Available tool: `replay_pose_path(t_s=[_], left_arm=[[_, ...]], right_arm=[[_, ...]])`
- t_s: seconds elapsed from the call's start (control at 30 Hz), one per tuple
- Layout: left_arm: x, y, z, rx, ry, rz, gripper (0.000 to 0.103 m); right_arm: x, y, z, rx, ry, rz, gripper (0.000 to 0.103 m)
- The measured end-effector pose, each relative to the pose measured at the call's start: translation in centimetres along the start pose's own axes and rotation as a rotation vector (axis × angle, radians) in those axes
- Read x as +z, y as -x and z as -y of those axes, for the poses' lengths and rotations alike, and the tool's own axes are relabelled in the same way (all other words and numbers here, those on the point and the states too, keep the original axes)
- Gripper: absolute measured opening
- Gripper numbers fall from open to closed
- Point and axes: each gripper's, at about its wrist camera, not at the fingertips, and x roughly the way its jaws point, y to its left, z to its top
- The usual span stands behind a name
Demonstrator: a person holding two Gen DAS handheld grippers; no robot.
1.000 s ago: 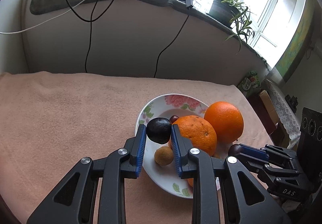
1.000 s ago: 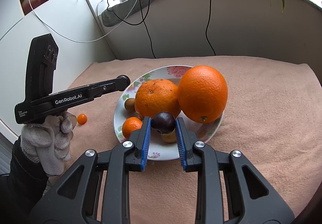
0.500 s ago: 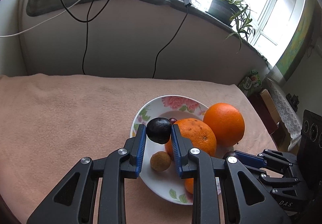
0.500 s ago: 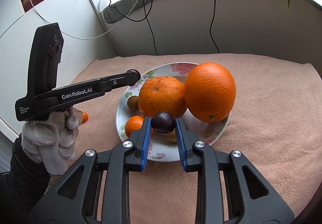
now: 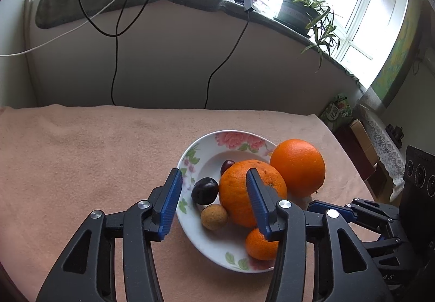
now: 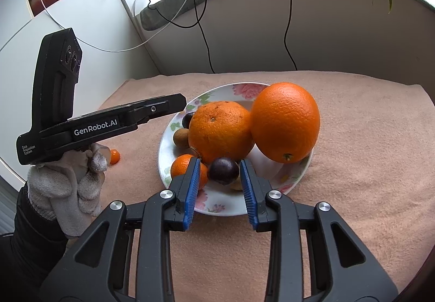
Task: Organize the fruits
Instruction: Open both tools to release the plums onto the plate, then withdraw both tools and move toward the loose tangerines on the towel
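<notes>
Loose mandarin (image 6: 114, 156): I count one, on the worktop (image 6: 367, 139).
Plate (image 6: 217, 207): two big oranges (image 6: 285, 122), two dark plums (image 6: 223, 170).
Writing: "GenRobot.AI".
Left hand-held gripper (image 5: 214, 197): just opened, empty.
Right hand-held gripper (image 6: 220, 185): just opened, plum loose between.

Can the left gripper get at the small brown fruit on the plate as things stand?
Probably yes: the brown fruit lies uncovered between the open left gripper fingers, though the dark plum and big orange crowd it.
</notes>
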Motion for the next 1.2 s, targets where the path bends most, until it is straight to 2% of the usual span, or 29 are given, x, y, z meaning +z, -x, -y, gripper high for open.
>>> replay_pose_path(t_s=[0.03, 0.07, 0.13, 0.17, 0.2, 0.3, 0.53, 0.8, 1.07, 1.2], left_arm=[[0.0, 0.1, 0.1, 0.001, -0.002, 0.003, 0.058], [0.0, 0.2, 0.1, 0.003, -0.004, 0.005, 0.06], [0.0, 0.4, 0.3, 0.013, -0.007, 0.01, 0.07], [-0.1, 0.5, 0.3, 0.02, -0.009, 0.014, 0.071], [-0.1, 0.5, 0.4, 0.026, -0.011, 0.015, 0.071], [-0.1, 0.8, 0.6, 0.053, -0.014, 0.017, 0.08], [-0.3, 1.6, 0.8, 0.079, -0.025, 0.029, 0.08], [-0.7, 3.0, 0.8, 0.091, -0.031, 0.053, 0.08], [-1.5, 5.0, 0.7, 0.108, -0.035, 0.085, 0.08], [-1.9, 6.1, 0.4, 0.117, -0.026, 0.104, 0.08]], right_arm=[[0.0, 0.1, -0.1, 0.002, -0.001, 0.004, 0.061], [0.0, 0.2, -0.1, 0.005, -0.002, 0.008, 0.063], [0.0, 0.3, -0.2, 0.009, 0.0, 0.01, 0.065], [0.0, 0.4, -0.3, 0.006, 0.002, 0.01, 0.066], [0.0, 0.4, -0.4, 0.004, 0.003, 0.013, 0.069], [-0.1, 0.7, -0.7, 0.018, 0.004, 0.018, 0.08], [0.0, 1.5, -1.3, -0.006, 0.027, 0.056, 0.097], [0.2, 2.0, -1.4, -0.032, 0.012, 0.082, 0.1], [-0.5, 2.3, -3.2, -0.075, 0.088, 0.09, 0.101], [-0.7, 2.5, -4.1, -0.058, 0.097, 0.097, 0.101]])
